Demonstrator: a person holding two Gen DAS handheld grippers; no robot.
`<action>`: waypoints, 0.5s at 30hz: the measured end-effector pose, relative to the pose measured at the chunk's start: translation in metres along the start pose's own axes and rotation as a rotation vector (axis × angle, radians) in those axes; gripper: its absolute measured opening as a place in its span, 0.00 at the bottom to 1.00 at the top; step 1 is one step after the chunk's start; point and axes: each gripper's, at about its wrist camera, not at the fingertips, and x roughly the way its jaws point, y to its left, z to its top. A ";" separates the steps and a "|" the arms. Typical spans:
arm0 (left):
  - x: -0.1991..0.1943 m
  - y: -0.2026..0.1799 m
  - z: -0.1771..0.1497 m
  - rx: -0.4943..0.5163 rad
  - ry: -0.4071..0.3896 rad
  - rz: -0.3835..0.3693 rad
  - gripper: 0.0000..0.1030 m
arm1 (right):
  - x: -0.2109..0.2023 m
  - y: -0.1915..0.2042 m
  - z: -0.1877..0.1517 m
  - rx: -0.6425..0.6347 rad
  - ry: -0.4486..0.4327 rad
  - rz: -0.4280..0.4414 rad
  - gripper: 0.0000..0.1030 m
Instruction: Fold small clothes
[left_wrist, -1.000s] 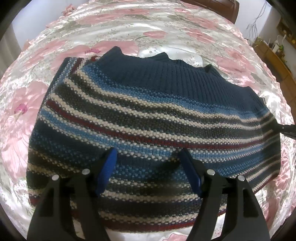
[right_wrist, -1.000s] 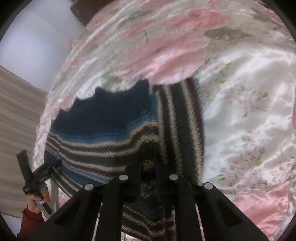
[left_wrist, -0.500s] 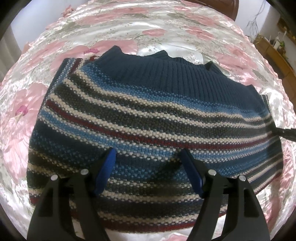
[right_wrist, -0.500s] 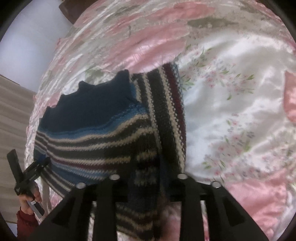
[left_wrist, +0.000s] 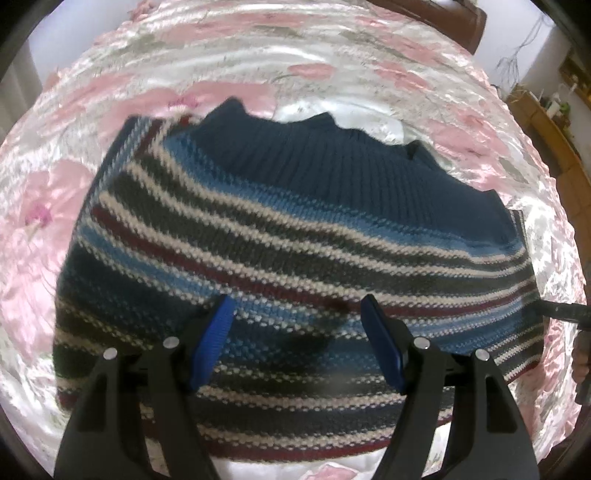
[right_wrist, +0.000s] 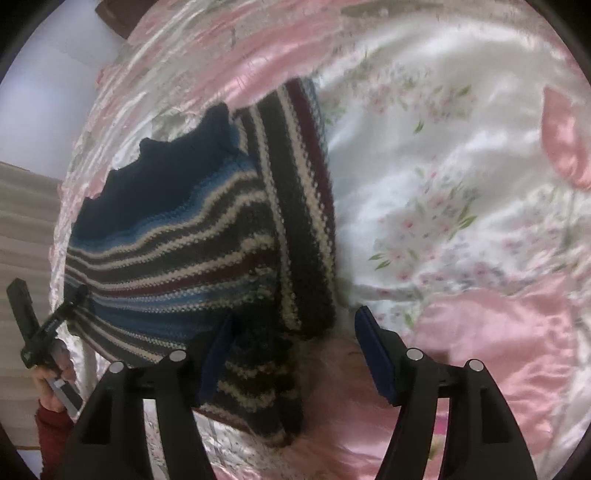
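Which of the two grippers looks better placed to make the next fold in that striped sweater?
Probably the right gripper: it is open right at the folded sleeve edge, while the left gripper sits open over the sweater middle.

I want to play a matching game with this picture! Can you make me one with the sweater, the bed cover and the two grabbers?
Things:
1. sweater
2. bed cover
3. left gripper
4. right gripper

Descriptions:
A. shiny, pink and white with flowers
B. open above the striped middle of the knit
C. knitted stripes with a dark blue ribbed band
D. open at the folded-over side edge

Pairs: 1-C, 2-A, 3-B, 4-D
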 end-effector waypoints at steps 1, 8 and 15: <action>0.001 0.000 -0.001 0.009 0.000 0.000 0.69 | 0.004 -0.001 0.000 0.007 0.001 0.008 0.66; 0.004 0.000 -0.001 0.012 0.003 0.000 0.69 | 0.011 0.009 0.001 0.004 -0.020 0.070 0.34; -0.001 0.000 -0.003 0.021 0.012 0.003 0.69 | -0.029 0.026 -0.008 -0.057 -0.127 0.109 0.30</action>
